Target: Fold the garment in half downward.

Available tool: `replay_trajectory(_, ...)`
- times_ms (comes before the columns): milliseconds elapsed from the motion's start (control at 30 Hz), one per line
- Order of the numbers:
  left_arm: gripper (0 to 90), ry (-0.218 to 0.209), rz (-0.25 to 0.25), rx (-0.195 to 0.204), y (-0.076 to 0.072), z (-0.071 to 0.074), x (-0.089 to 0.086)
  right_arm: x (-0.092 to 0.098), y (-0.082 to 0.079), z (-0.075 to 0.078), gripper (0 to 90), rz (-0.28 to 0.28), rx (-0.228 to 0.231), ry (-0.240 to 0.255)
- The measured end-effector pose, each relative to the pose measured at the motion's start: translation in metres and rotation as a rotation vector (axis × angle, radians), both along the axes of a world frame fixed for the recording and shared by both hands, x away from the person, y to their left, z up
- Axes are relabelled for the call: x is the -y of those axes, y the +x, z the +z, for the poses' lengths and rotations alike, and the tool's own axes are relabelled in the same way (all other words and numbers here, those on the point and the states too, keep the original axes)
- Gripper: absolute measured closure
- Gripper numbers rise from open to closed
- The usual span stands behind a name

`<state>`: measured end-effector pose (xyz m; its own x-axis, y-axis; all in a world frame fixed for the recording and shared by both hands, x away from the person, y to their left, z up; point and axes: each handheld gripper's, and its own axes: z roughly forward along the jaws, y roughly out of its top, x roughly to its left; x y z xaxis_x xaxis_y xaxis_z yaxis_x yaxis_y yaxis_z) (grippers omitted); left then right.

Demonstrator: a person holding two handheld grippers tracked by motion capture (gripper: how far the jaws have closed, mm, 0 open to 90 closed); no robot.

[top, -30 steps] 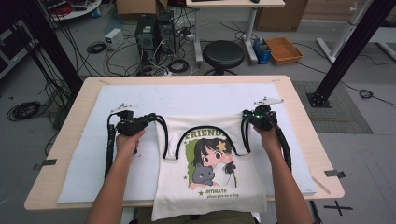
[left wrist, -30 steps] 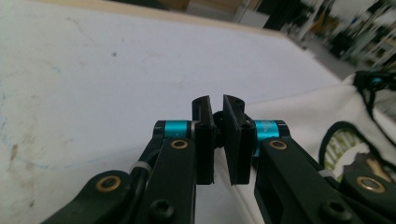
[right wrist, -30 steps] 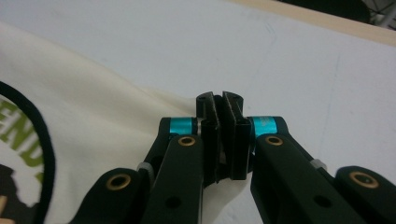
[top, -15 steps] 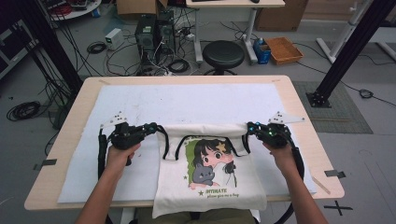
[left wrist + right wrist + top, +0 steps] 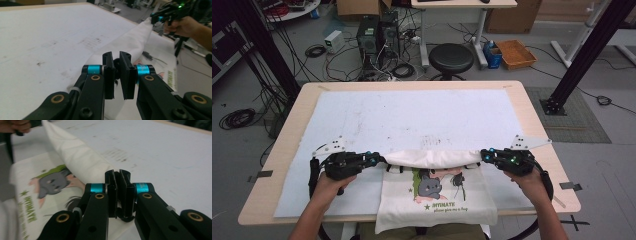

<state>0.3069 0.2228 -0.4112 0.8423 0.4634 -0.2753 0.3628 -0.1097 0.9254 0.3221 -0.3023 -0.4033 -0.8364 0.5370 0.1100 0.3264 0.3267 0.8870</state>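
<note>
mid-fold on the white tote bag [image 5: 437, 200]: top edge doubled toward the near side into a soft roll over the cartoon print, lying at the near middle of the white mat [image 5: 412, 115]. left gripper [image 5: 379, 159] pinching the left corner, right gripper [image 5: 484, 155] clamped on the right one, cloth between both pairs of jaws. next, probably: lowering both corners evenly onto the print, then letting go. thin, limp canvas, creasing easily; black handles peeking out beneath.

Overhead forward-down view; two close jaw-level views, shared tote bag [image 5: 434, 159].
</note>
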Motion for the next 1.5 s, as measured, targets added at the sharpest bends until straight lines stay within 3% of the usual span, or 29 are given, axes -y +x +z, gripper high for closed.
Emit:
replay_trajectory(67, 71.0, -0.009, 0.001, 0.008, 0.0, 0.0, -0.001, 0.003, 0.001, 0.0, 80.7, 0.063, -0.038, 0.019)
replay_trajectory(100, 62.2, -0.002, 0.04, 0.014, 0.0, 0.001, -0.002, 0.005, 0.002, 0.0, 69.3, 0.06, -0.041, 0.03)
replay_trajectory(133, 53.1, -0.002, 0.04, 0.014, 0.0, 0.001, -0.002, 0.007, 0.003, -0.002, 59.4, 0.042, -0.039, 0.053)
replay_trajectory(167, 44.8, 0.008, 0.121, 0.012, 0.003, 0.001, -0.003, 0.009, 0.005, -0.003, 54.2, 0.005, -0.045, 0.073)
replay_trajectory(233, 43.7, 0.041, 0.201, 0.028, 0.005, -0.001, -0.005, 0.011, 0.01, -0.007, 43.4, -0.07, -0.057, 0.081)
replay_trajectory(300, 43.3, 0.087, 0.257, 0.022, 0.009, -0.004, -0.002, 0.011, 0.013, -0.01, 38.8, -0.154, -0.061, 0.065)
replay_trajectory(367, 42.6, 0.132, 0.3, -0.014, 0.02, -0.008, 0.003, 0.009, 0.018, -0.013, 32.9, -0.244, -0.071, 0.035)
replay_trajectory(400, 40.8, 0.132, 0.3, -0.014, 0.02, -0.008, 0.003, 0.007, 0.022, -0.014, 31.7, -0.277, -0.074, 0.025)
replay_trajectory(433, 40.3, 0.176, 0.333, -0.064, 0.031, -0.012, 0.011, 0.004, 0.025, -0.016, 31.7, -0.31, -0.091, 0.012)
replay_trajectory(467, 40.3, 0.207, 0.348, -0.086, 0.036, -0.016, 0.016, 0.001, 0.029, -0.017, 31.6, -0.33, -0.106, 0.003)
replay_trajectory(500, 40.3, 0.207, 0.348, -0.086, 0.036, -0.016, 0.016, -0.002, 0.033, -0.019, 31.7, -0.335, -0.118, -0.006)
replay_trajectory(533, 40.1, 0.247, 0.345, -0.129, 0.046, -0.023, 0.025, -0.006, 0.036, -0.021, 31.7, -0.34, -0.136, -0.025)
replay_trajectory(600, 39.9, 0.258, 0.337, -0.151, 0.049, -0.026, 0.03, -0.01, 0.039, -0.024, 31.8, -0.345, -0.157, -0.045)
replay_trajectory(633, 39.9, 0.303, 0.316, -0.182, 0.054, -0.033, 0.038, -0.017, 0.045, -0.031, 35.0, -0.332, -0.193, -0.097)
replay_trajectory(700, 39.9, 0.338, 0.306, -0.207, 0.056, -0.038, 0.041, -0.022, 0.049, -0.039, 40.1, -0.319, -0.224, -0.149)
replay_trajectory(767, 40.0, 0.349, 0.303, -0.201, 0.055, -0.039, 0.041, -0.025, 0.05, -0.045, 50.2, -0.293, -0.235, -0.178)
replay_trajectory(800, 42.4, 0.361, 0.304, -0.197, 0.053, -0.038, 0.042, -0.024, 0.049, -0.044, 66.1, -0.269, -0.235, -0.174)
replay_trajectory(867, 66.7, 0.421, 0.305, -0.15, 0.05, -0.038, 0.042, -0.026, 0.047, -0.042, 78.6, -0.227, -0.225, -0.182)
replay_trajectory(900, 79.2, 0.393, 0.29, -0.182, 0.051, -0.037, 0.04, -0.027, 0.046, -0.042, 80.2, -0.218, -0.222, -0.182)
replay_trajectory(1000, 86.2, 0.368, 0.315, -0.182, 0.053, -0.035, 0.039, -0.029, 0.046, -0.038, 83.6, -0.232, -0.205, -0.2)
replay_trajectory(1100, 86.5, 0.304, 0.36, -0.178, 0.064, -0.03, 0.035, -0.026, 0.056, -0.035, 84.5, -0.272, -0.173, -0.185)
replay_trajectory(1200, 86.5, 0.272, 0.403, -0.166, 0.079, -0.022, 0.033, -0.028, 0.072, -0.034, 84.6, -0.33, -0.153, -0.156)
replay_trajectory(1400, 86.1, 0.264, 0.469, -0.109, 0.102, -0.009, 0.032, -0.038, 0.103, -0.032, 84.0, -0.41, -0.127, -0.123)
replay_trajectory(1433, 84.3, 0.257, 0.475, -0.102, 0.102, -0.009, 0.032, -0.039, 0.105, -0.031, 81.3, -0.423, -0.133, -0.116)
replay_trajectory(1500, 70.8, 0.244, 0.493, -0.09, 0.099, -0.01, 0.03, -0.039, 0.106, -0.033, 64.1, -0.446, -0.135, -0.119)
